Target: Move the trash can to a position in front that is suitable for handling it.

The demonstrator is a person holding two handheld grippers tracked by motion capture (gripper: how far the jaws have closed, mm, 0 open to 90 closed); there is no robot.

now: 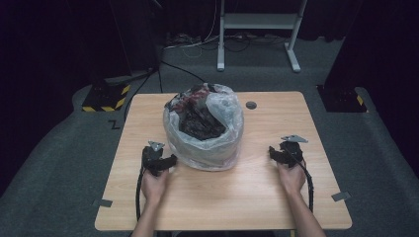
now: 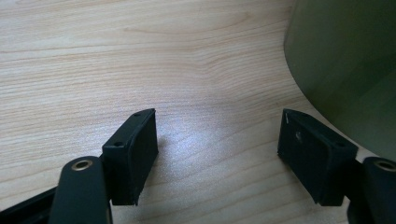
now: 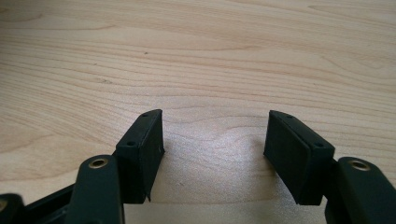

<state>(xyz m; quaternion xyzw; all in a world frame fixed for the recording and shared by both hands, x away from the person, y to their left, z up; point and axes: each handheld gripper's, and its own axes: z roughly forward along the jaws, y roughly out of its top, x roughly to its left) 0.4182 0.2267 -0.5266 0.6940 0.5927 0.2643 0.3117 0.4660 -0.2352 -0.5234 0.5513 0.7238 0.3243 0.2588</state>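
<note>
Two grippers rest on the counter [image 1: 237, 197], jaws apart and empty: left gripper [image 1: 170, 160] just beside the lined bin [image 1: 203, 127] at mid-counter, right gripper [image 1: 273, 153] well apart. Thin liner could tear or slip if pinched carelessly.

A: Where are my grippers?

B: My left gripper [image 1: 170, 160] sits at about eight o'clock, jaws spread wide, nothing between them. My right gripper [image 1: 272, 153] sits at four o'clock, equally wide and empty.

A: Forearms?

B: Both enter from six o'clock.
</note>
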